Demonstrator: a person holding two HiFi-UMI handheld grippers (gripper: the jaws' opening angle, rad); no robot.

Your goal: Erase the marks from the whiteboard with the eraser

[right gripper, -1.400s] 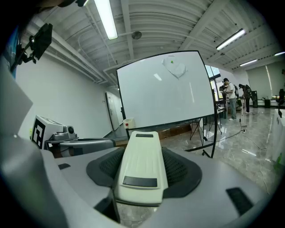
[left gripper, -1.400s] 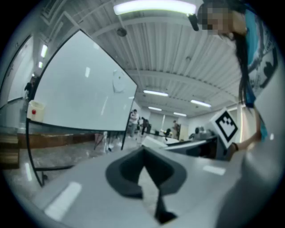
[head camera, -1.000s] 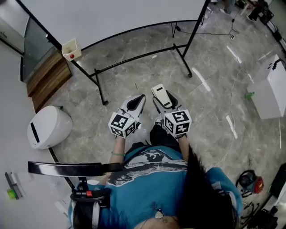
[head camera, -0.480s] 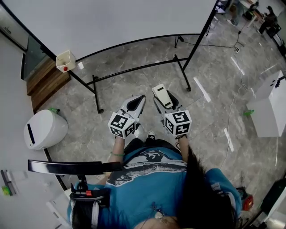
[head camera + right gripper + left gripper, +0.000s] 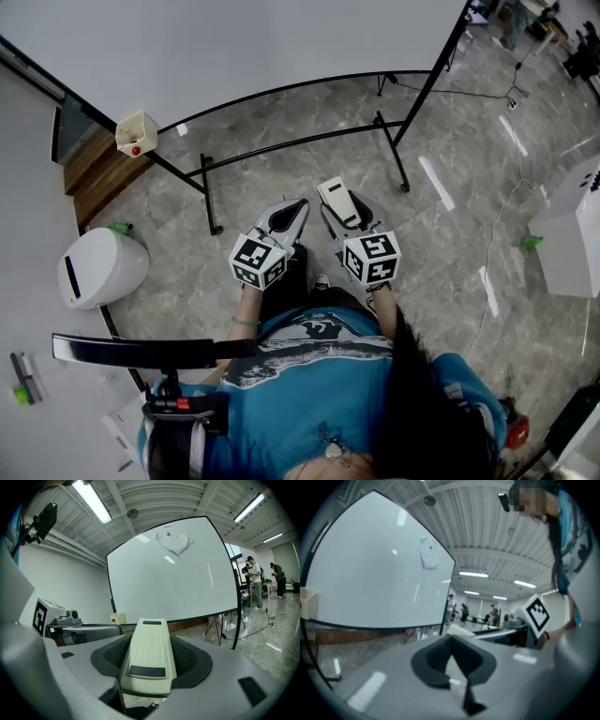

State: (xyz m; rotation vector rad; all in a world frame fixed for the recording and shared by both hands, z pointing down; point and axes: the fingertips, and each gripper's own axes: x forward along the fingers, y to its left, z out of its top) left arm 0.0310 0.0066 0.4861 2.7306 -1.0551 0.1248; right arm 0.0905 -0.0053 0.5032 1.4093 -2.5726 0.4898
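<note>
Eraser [image 5: 149, 656], a cream plastic block with a dark patch at each end, sits clamped between the jaws of the right gripper [image 5: 150, 641] and juts forward. Just beside it, the left gripper [image 5: 451, 663] is closed and empty. Ahead of both, well apart, stands the large black-framed whiteboard [image 5: 173, 573].

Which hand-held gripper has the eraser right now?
The right hand-held gripper: its jaws clamp the cream eraser. The left hand-held gripper is closed on nothing.

A large open office or lab hall. A whiteboard [image 5: 234, 47] stands on a frame, with strip lights [image 5: 95, 501] overhead and a polished stone floor [image 5: 450, 253].
</note>
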